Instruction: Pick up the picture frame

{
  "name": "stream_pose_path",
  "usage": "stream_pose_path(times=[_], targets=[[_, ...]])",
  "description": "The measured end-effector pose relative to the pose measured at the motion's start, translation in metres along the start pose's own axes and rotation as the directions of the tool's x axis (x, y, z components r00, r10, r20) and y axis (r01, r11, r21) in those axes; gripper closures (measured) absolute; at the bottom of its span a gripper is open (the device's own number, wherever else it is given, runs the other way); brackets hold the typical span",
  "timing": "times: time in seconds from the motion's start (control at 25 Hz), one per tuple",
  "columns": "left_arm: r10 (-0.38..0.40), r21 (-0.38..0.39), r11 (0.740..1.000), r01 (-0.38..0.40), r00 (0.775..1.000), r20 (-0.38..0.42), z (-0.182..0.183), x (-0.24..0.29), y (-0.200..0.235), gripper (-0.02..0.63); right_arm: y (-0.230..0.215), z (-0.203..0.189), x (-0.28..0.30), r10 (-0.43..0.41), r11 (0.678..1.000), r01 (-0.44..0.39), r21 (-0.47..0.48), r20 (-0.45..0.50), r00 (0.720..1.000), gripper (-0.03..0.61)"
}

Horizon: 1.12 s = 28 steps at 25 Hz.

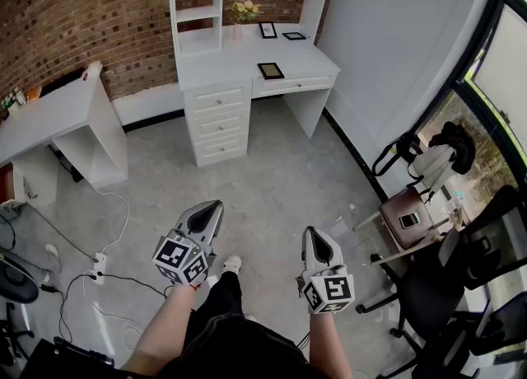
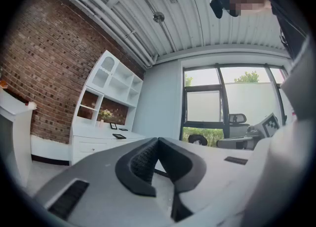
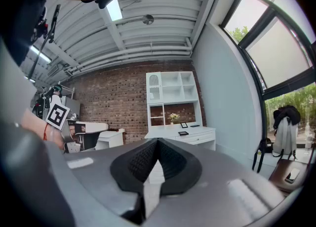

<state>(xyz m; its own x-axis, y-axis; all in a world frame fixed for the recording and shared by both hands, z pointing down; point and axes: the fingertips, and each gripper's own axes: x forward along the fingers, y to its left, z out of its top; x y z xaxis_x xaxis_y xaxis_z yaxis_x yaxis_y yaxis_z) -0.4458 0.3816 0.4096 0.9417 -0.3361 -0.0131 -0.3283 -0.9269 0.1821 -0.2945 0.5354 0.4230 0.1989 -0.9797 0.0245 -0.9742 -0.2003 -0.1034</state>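
Observation:
A dark picture frame (image 1: 270, 71) lies flat on the white hutch desk (image 1: 239, 60) across the room; it also shows small in the left gripper view (image 2: 119, 135) and the right gripper view (image 3: 183, 133). Two more small frames, one upright (image 1: 268, 30) and one low (image 1: 294, 36), sit at the desk's back beside a flower vase (image 1: 244, 11). My left gripper (image 1: 216, 206) and right gripper (image 1: 311, 232) are held level in front of the person, far from the desk. Both have their jaws together, left (image 2: 157, 140) and right (image 3: 157, 142), with nothing between them.
A second white desk (image 1: 58, 114) stands at the left against the brick wall. A power strip and cables (image 1: 99, 266) lie on the grey floor at the left. At the right are a brown stool with a phone (image 1: 408, 219), a bag and jacket (image 1: 436, 155) and black office chairs (image 1: 478, 287).

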Motion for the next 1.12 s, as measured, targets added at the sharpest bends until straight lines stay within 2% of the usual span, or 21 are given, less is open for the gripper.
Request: stream_pose_path(times=[0.44, 0.68, 1.12], targets=[[-0.021, -0.009, 1.000, 0.021, 0.999, -0.029, 0.001, 0.102, 0.071, 0.621, -0.049, -0.004, 0.108, -0.021, 1.000, 0.020, -0.012, -0.043, 0.999, 0.577], [-0.035, -0.024, 0.999, 0.034, 0.998, -0.044, 0.003, 0.146, 0.111, 0.620, -0.061, -0.002, 0.164, -0.033, 0.999, 0.033, -0.004, -0.051, 0.998, 0.577], [-0.081, -0.027, 0.996, 0.080, 0.995, -0.051, 0.010, 0.206, 0.168, 0.621, -0.089, -0.004, 0.241, -0.121, 0.991, 0.123, 0.050, -0.035, 0.992, 0.575]])
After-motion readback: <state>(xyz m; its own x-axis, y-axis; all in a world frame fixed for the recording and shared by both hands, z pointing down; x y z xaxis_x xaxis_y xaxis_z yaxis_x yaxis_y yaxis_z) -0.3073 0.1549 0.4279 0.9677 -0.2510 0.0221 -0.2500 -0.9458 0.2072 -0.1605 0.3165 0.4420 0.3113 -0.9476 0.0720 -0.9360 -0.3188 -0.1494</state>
